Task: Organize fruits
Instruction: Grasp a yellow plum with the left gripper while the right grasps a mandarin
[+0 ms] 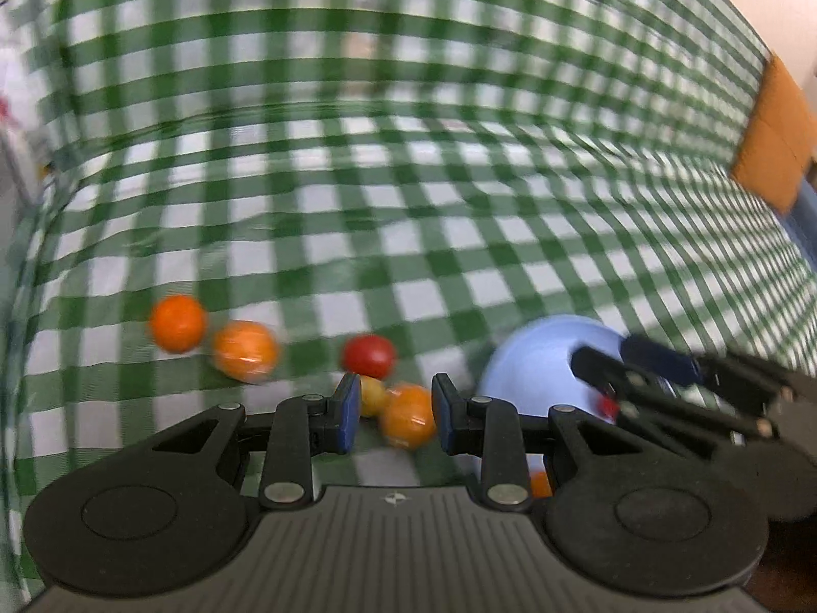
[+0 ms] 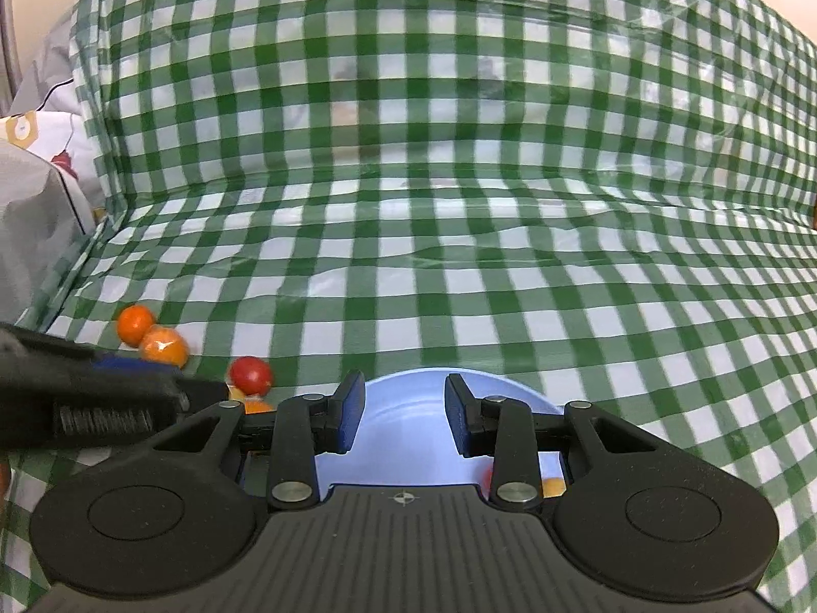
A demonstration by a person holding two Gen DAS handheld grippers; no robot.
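Small round fruits lie on the green checked cloth. In the left wrist view, two orange fruits [image 1: 178,323] [image 1: 246,351] sit at the left and a red one [image 1: 368,356] near the middle. My left gripper [image 1: 393,411] is open, with an orange fruit [image 1: 407,416] between its fingers and a yellow one [image 1: 371,395] beside it. A light blue bowl [image 1: 531,368] stands to the right. My right gripper [image 2: 405,411] is open and empty over the blue bowl [image 2: 403,439]. Bits of red and orange fruit [image 2: 551,485] show in the bowl.
An orange box [image 1: 776,138] stands at the far right edge of the table. A grey and white fabric bundle [image 2: 35,179] lies at the left. The cloth rises as a backdrop behind the table.
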